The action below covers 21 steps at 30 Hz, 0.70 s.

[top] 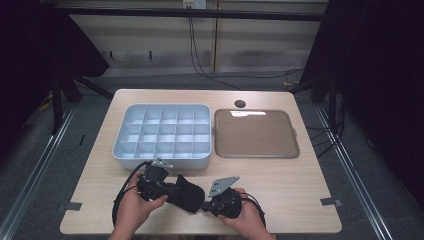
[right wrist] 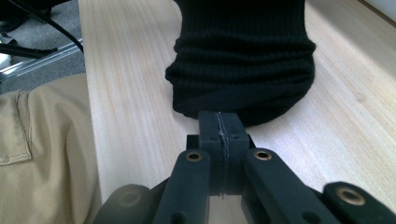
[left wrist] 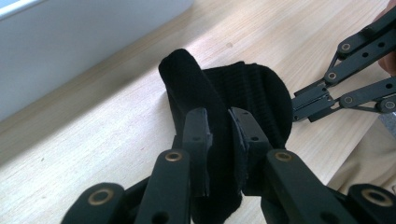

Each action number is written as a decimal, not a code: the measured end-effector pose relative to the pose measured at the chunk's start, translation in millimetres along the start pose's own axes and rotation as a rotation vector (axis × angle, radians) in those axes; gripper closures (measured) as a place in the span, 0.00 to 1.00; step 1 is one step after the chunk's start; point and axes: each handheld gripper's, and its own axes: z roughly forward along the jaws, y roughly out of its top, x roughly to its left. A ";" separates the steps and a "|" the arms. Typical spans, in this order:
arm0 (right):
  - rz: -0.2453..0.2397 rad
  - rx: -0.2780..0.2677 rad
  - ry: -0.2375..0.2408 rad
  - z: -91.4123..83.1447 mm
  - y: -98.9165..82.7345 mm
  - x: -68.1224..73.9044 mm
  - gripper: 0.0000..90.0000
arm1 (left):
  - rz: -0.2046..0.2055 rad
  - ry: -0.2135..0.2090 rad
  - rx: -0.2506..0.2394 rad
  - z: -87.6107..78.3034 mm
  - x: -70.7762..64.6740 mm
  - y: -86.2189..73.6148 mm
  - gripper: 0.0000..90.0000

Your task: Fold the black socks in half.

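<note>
Both hands in from the bottom edge, low and close together. Left hand [top: 134, 206] wraps the left gripper [left wrist: 219, 135], jaws pointing right, clamped on a fold of black knit cloth [left wrist: 252, 93]. Right hand [top: 246, 216] holds the right gripper [right wrist: 220, 128], jaws pointing left, pressed flat together, tips at the cloth's rounded end. The grippers face each other.

High view overhead; tool views close — all share black sock [top: 187, 193].
</note>
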 end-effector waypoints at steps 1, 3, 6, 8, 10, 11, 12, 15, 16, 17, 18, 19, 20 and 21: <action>0.000 0.000 0.000 0.0 0.0 0.1 1.00 | 0.002 -0.003 0.001 0.9 -0.6 0.4 0.86; 0.000 0.000 -0.001 -0.1 -0.1 0.3 1.00 | 0.003 -0.001 -0.001 2.1 -1.9 1.0 0.86; -0.001 0.000 -0.003 -0.1 -0.1 0.4 1.00 | 0.012 -0.004 0.003 3.1 -2.6 2.1 0.86; 0.000 -0.001 -0.002 -0.1 -0.2 0.4 1.00 | 0.014 -0.005 0.004 3.7 -3.4 2.5 0.86; -0.002 0.000 -0.004 -0.2 -0.1 0.5 1.00 | 0.017 -0.005 0.005 4.6 -4.2 2.9 0.86; -0.002 0.000 -0.004 -0.1 -0.2 0.5 1.00 | 0.015 -0.007 0.004 5.5 -5.0 3.0 0.86; 0.000 -0.001 -0.002 0.0 -0.2 0.5 1.00 | 0.016 -0.005 0.007 6.1 -5.4 3.1 0.86; 0.002 -0.001 0.000 0.0 -0.2 0.4 1.00 | 0.022 -0.011 0.011 8.2 -6.2 3.3 0.85; 0.001 -0.001 0.000 0.1 -0.2 0.5 1.00 | 0.021 -0.009 0.013 9.0 -6.7 3.5 0.86; 0.000 -0.002 0.000 0.2 -0.2 0.6 1.00 | 0.019 -0.008 0.011 9.6 -7.1 3.5 0.85; -0.001 -0.002 -0.001 0.3 -0.2 0.6 1.00 | 0.022 -0.008 0.011 10.0 -7.5 3.7 0.85; 0.000 -0.003 -0.001 0.5 -0.1 0.7 1.00 | 0.024 -0.008 0.014 10.1 -7.9 4.0 0.85; -0.001 -0.004 -0.002 0.6 0.0 0.8 1.00 | 0.024 -0.007 0.013 10.5 -8.3 4.1 0.85; 0.000 -0.006 -0.002 0.9 0.0 1.1 1.00 | 0.026 -0.008 0.016 10.6 -8.6 4.3 0.85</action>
